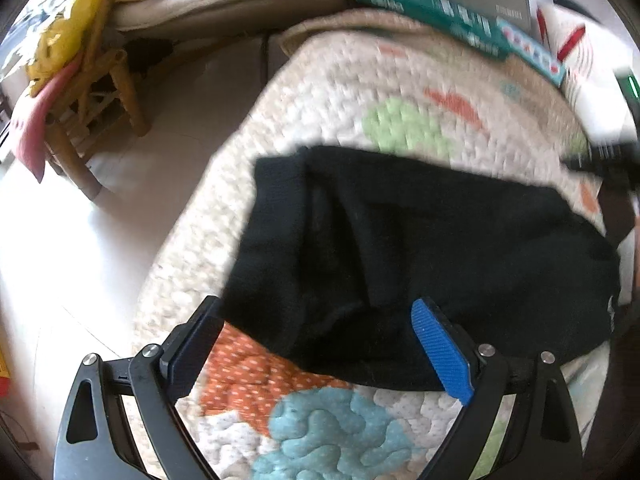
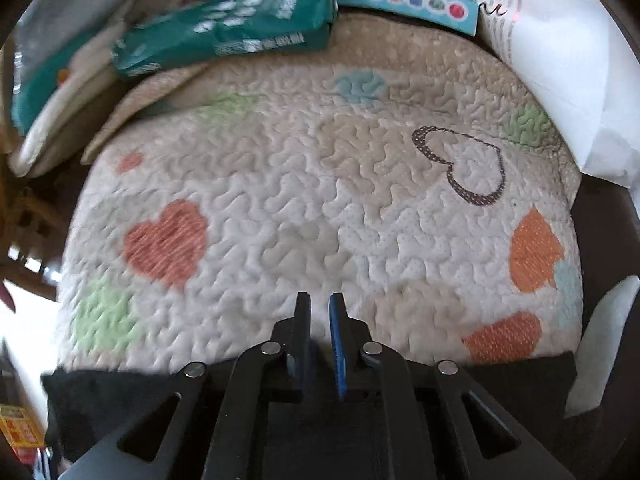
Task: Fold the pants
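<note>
Left claw wide above the folded black pants on the quilt; right claw narrow, empty. Press the fold flat, edges aligned toward 12 o'clock.

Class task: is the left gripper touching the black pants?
Cannot tell. In the left wrist view, the open left gripper overlaps the black pants, showing neither contact nor gap.

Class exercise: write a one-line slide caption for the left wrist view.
Open left gripper hovers at the near edge of folded black pants lying on a heart-patterned quilt.
</note>
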Demonstrator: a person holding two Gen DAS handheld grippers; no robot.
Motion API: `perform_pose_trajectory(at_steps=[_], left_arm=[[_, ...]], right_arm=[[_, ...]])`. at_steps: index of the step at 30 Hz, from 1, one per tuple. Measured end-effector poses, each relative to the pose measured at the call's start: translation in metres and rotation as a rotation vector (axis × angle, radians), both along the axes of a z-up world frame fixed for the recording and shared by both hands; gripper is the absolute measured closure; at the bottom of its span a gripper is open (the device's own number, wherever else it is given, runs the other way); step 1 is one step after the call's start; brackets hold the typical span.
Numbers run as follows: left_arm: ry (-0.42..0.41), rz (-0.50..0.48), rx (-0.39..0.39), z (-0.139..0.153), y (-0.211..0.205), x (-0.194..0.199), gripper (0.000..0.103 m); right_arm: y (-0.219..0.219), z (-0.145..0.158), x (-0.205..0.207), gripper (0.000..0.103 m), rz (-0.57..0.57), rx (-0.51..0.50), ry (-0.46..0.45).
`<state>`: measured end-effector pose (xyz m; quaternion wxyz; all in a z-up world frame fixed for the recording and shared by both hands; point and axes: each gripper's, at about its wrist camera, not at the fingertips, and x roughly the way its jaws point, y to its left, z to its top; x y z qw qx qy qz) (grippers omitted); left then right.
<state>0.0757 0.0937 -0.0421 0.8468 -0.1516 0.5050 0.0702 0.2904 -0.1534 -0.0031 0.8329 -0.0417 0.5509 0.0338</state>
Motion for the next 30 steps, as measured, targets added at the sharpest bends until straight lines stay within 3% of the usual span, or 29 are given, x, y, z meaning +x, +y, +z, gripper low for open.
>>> perform_pose_trajectory(at_steps=[2,4,6,10,13,17,20,25,30], left_arm=[[-0.019,0.023,0.003,0.005,0.007,-0.003,0.008],[-0.013,0.040,0.000,0.002,0.013,-0.003,0.008],[0.018,0.045,0.005,-0.007,0.013,-0.003,0.008],[0.088,0.035,0.032,-0.026,0.011,0.000,0.008],[0.086,0.049,0.014,-0.027,0.017,0.001,0.008],[0.056,0.102,-0.014,-0.018,0.032,-0.003,0.008],[0.000,0.112,0.001,-0.005,0.029,-0.005,0.009],[-0.063,0.093,0.047,0.013,0.021,-0.004,0.009],[-0.027,0.188,-0.039,0.009,0.059,-0.003,0.009]], right_arm=[[-0.002,-0.002,-0.040,0.076,0.026,0.021,0.008],[-0.001,-0.007,-0.079,0.059,0.052,0.043,0.025],[-0.004,-0.020,-0.119,0.055,0.070,0.053,0.048],[-0.028,-0.052,-0.169,0.055,0.056,-0.027,0.101],[-0.065,-0.046,-0.183,0.053,-0.001,-0.009,0.051],[-0.143,-0.032,-0.183,0.053,-0.240,-0.045,0.064],[-0.186,-0.010,-0.180,0.053,-0.384,0.065,-0.011],[-0.191,0.002,-0.139,0.051,-0.347,0.142,-0.103],[-0.203,-0.037,-0.095,0.041,-0.399,0.111,-0.008]])
